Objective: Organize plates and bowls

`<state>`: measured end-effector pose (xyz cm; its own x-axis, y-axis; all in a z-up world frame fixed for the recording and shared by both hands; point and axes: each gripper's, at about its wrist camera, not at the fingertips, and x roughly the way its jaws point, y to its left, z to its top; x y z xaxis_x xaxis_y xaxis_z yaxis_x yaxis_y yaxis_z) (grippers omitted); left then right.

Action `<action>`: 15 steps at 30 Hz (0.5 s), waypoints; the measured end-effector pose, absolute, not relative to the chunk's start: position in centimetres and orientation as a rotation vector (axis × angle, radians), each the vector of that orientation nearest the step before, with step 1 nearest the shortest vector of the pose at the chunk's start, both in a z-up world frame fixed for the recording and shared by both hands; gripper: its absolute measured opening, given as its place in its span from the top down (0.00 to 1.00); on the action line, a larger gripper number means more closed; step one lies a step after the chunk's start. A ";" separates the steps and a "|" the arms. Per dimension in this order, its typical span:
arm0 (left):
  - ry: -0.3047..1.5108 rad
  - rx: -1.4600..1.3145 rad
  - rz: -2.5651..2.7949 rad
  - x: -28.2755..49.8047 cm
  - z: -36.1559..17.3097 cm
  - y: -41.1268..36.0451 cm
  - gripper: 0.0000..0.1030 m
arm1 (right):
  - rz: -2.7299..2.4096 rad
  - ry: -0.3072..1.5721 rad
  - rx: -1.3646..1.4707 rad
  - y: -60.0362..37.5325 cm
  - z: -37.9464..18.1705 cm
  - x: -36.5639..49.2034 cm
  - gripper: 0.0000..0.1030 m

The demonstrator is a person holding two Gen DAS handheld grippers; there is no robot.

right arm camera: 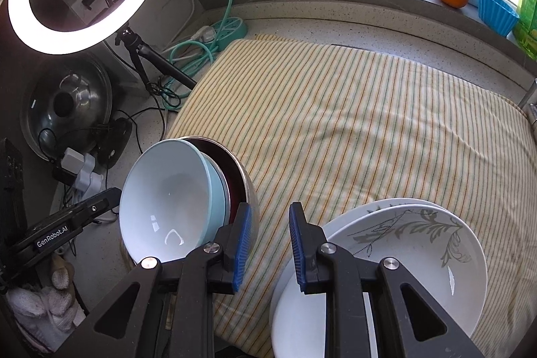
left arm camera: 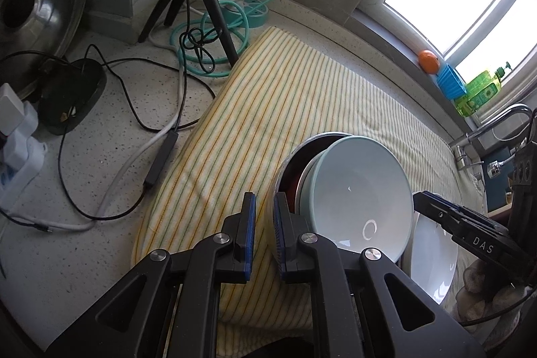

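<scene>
Bowls stacked, plates beside them

Left gripper (left arm camera: 265, 235) sat clenched on nothing by the bowl stack (left arm camera: 339, 190); right gripper (right arm camera: 270, 244) hung released over the striped towel (right arm camera: 352, 130).

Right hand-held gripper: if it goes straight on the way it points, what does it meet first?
Probably the striped cloth: the right hand-held gripper aims between the nested bowls and the plates. Depth unclear.

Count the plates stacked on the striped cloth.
2: a leaf-patterned plate on top and a plain white one beneath it, at the cloth's near edge. More may be hidden underneath.
</scene>
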<state>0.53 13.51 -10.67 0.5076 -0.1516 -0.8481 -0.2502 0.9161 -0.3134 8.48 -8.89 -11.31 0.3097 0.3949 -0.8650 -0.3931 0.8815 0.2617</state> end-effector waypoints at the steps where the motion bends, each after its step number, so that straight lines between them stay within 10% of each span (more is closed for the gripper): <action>1: 1.048 -0.425 0.061 0.6 -10.7 13.5 0.91 | 0.518 1.144 -0.001 -8.8 -11.4 8.5 0.80; 15: 1.092 -0.414 0.017 1.1 -12.0 12.8 0.92 | 0.527 1.178 0.018 -7.9 -12.3 8.7 0.88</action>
<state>1.05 12.76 -12.03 0.4687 -0.1878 -0.8631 -0.2149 0.9235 -0.3177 8.72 -7.86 -12.33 0.2764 0.4018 -0.8730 -0.3829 0.8792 0.2834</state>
